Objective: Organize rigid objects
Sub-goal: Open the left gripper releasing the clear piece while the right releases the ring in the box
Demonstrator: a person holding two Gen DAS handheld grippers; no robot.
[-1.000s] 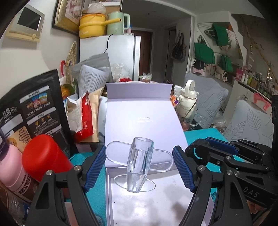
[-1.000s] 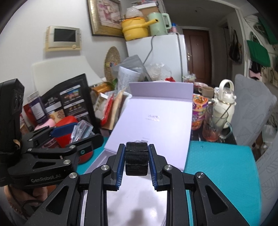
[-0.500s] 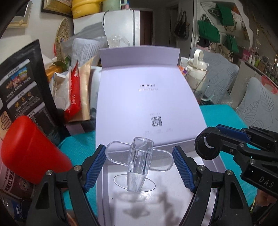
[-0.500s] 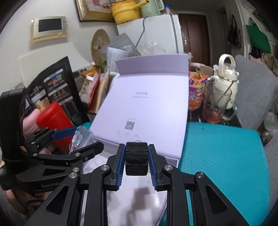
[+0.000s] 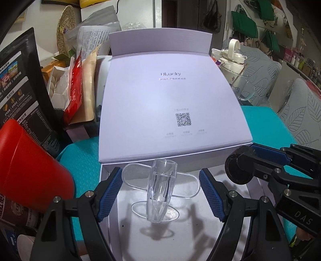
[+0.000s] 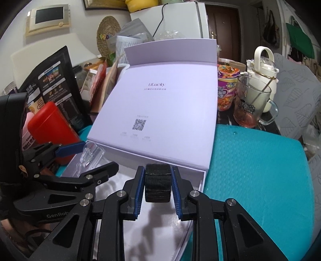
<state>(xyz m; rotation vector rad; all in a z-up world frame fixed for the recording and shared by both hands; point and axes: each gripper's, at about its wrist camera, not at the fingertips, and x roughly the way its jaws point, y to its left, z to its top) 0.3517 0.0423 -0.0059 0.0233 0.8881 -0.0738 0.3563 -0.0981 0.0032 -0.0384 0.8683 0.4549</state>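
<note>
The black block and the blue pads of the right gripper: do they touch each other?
Touching. The right wrist view shows the black block squeezed between both blue pads of the right gripper, with no gap on either side, above the white box.

Place: a lived-in home, a dining or kitchen corner opening onto a hallway
Appliances: a white fridge (image 6: 176,24) against the back wall; a yellow pot (image 6: 140,5) stacked on top of it
Walls: a wall intercom panel (image 6: 49,20) with a dark screen; a round woven mat (image 6: 108,34) hung up
Hallway: a dark wooden door (image 6: 222,30); green tote bags (image 5: 243,24) and a dark handbag on wall hooks
Table: a teal mat (image 6: 258,160) over it; crowded with snack bags (image 5: 78,88), an instant noodle cup (image 6: 227,88), a glass mug (image 6: 250,106) and a white kettle (image 6: 264,76)
Seating: chairs in grey leaf-patterned covers (image 5: 301,112)
</note>
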